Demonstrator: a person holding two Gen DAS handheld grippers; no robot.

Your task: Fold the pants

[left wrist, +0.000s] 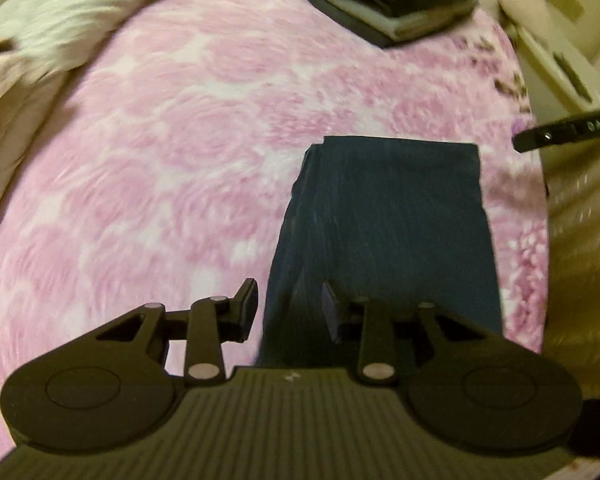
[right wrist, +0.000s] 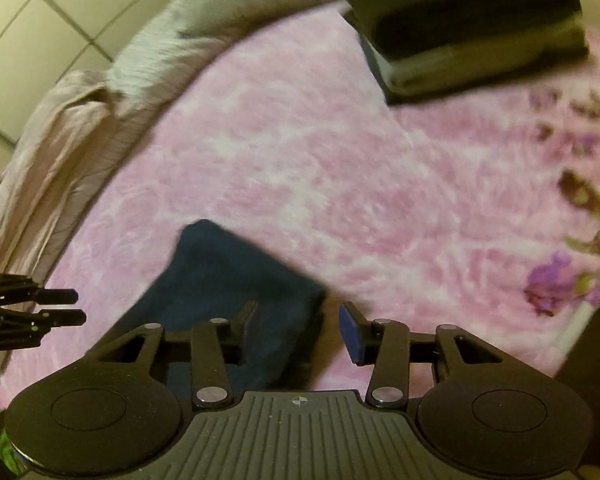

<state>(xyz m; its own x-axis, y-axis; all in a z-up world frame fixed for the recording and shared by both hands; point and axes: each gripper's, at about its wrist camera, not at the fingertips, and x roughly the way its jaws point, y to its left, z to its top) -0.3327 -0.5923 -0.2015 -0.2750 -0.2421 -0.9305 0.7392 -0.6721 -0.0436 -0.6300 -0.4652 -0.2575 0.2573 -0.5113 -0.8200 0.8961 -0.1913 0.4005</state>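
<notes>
Dark blue pants [left wrist: 388, 232] flat on pink floral bedspread [left wrist: 160, 160], folded into a narrow rectangle, lower centre-right of the bed in left wrist view. Long axis 6-to-12 there, square far edge at 12; in right wrist view slanted, far corner toward 11. Which end is the waistband: can't tell, frames blurred.

Left gripper [left wrist: 290, 310] parted, nothing between the pads, hovering over the near left edge of the pants. Right gripper [right wrist: 298, 330] also parted and empty, over the near right corner; no cloth pinched.

Risks, by judgement: both claws free, so layers may spring or slide open w/ no hold. Next pinch could catch the top layer only and peel the fold. A low pass could drag the edge askew. Stack of folded clothes [left wrist: 396, 4] sits well apart at 1, loose pale garments [right wrist: 72, 128] at 10.
</notes>
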